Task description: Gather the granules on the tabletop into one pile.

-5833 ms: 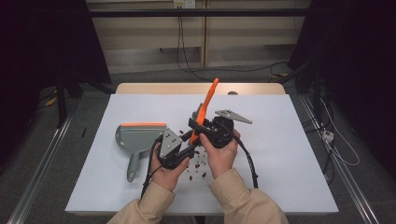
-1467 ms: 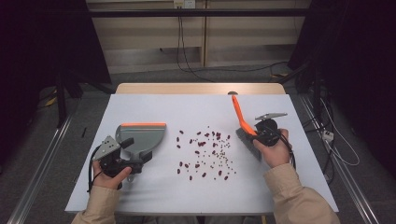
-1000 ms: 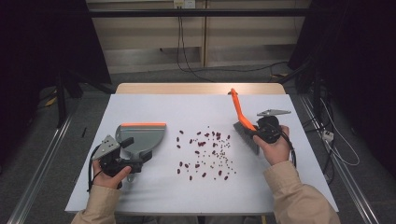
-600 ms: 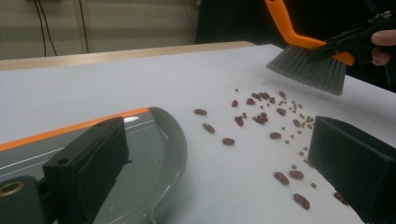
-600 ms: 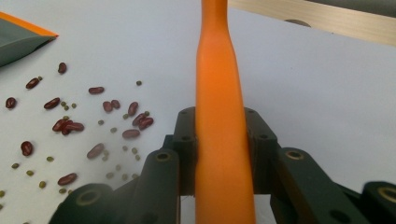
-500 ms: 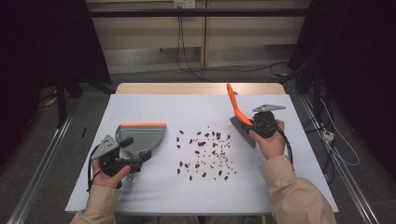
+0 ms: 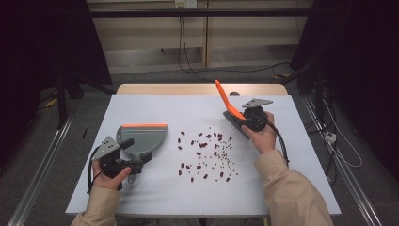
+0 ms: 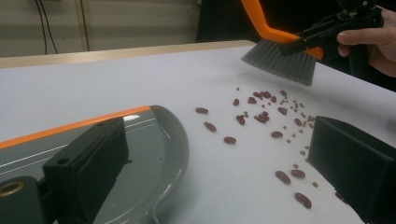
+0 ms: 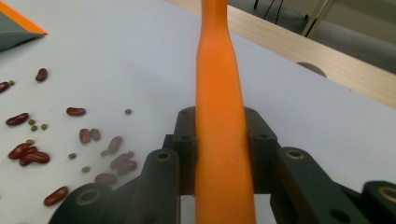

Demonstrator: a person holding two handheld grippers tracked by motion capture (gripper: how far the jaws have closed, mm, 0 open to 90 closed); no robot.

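Note:
A grey dustpan [image 7: 141, 136] with an orange lip lies at the table's left. My left gripper [image 7: 136, 151] rests over its rear edge. In the left gripper view that gripper [image 8: 219, 172] has its jaws wide apart, one over the pan [image 8: 154, 140] and one on the table. My right gripper [image 7: 239, 120] is shut on the orange handle of a hand brush [image 7: 221, 92], whose grey bristles [image 8: 280, 58] hang just right of the beans. The right gripper view has the handle [image 9: 217, 70] pinched between the jaws. Several red beans [image 7: 207, 153] and small green ones lie scattered mid-table.
The white table top [image 7: 301, 188] has bare room in front and at far right. A wooden strip [image 7: 197, 88] runs along its far edge. Cables trail on the floor behind and to the right.
My right hand has carried the brush leftward, nearer the scattered beans, and tilted the handle more upright. The left hand and the dustpan have stayed put.

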